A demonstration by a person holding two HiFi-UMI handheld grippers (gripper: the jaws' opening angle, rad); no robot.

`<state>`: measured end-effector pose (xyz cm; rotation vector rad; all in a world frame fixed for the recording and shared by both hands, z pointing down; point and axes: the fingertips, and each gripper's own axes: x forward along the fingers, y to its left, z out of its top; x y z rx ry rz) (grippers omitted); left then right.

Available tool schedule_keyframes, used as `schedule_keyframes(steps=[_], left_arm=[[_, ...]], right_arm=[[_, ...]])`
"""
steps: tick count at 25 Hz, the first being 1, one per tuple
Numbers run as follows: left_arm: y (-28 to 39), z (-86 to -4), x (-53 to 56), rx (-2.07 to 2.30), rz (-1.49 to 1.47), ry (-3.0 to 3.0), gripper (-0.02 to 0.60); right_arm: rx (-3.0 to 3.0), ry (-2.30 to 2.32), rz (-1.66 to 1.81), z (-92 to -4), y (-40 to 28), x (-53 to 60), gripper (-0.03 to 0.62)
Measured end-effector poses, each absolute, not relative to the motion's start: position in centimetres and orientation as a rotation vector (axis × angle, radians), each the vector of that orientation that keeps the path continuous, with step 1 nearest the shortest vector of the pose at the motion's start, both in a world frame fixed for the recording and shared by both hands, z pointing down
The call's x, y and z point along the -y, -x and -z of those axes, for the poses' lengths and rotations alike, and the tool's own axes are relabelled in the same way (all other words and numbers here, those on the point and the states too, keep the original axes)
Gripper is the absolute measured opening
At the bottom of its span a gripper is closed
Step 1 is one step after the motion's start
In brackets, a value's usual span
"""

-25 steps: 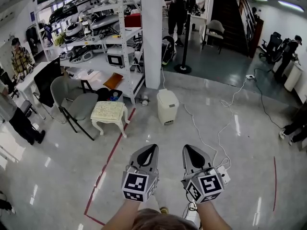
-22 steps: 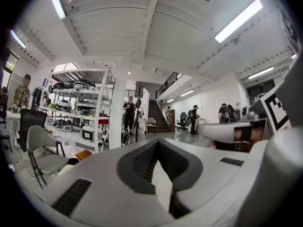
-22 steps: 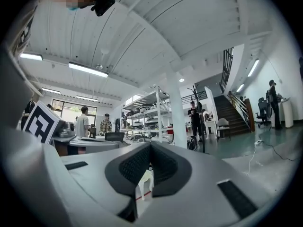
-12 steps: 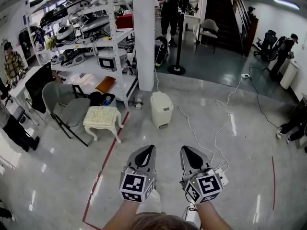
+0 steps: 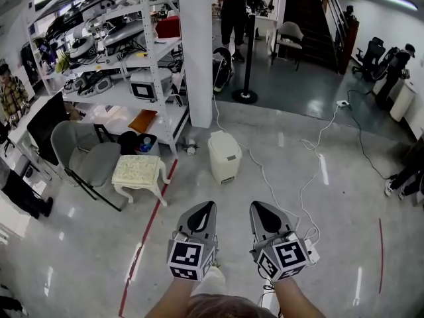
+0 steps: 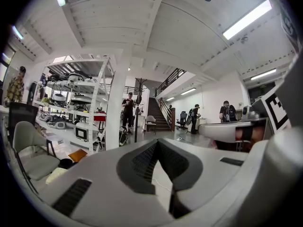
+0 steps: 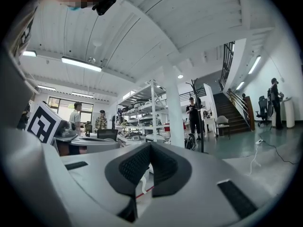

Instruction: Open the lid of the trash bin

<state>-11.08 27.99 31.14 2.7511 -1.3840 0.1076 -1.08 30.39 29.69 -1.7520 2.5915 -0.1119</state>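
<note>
The white trash bin stands on the glossy floor near the foot of a white column, with its lid down. It is well ahead of both grippers. In the head view my left gripper and right gripper are held side by side low in the frame, pointing toward the bin. Each has its jaws closed tip to tip with nothing between them. The left gripper view shows the left gripper with its dark pads meeting; the right gripper view shows the same for the right gripper.
The white column and loaded metal shelves rise behind the bin. A cream footstool and grey chair sit to its left. A white cable and red tape line cross the floor. People stand farther off.
The view has moved forward and a little left; the bin sits slightly lower and nearer in the head view. Both grippers keep their pose and stay shut.
</note>
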Motion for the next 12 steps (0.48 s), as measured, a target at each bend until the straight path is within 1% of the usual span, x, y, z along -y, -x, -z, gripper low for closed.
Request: schedule_keyframes(steps=[12], left_arm=[[11.0,-31.9,-16.4,1.321,-0.145,-2.779,-0.014]], right_arm=[[-2.566,1.768,0.108,-29.3,1.5,-18.6,0.014]])
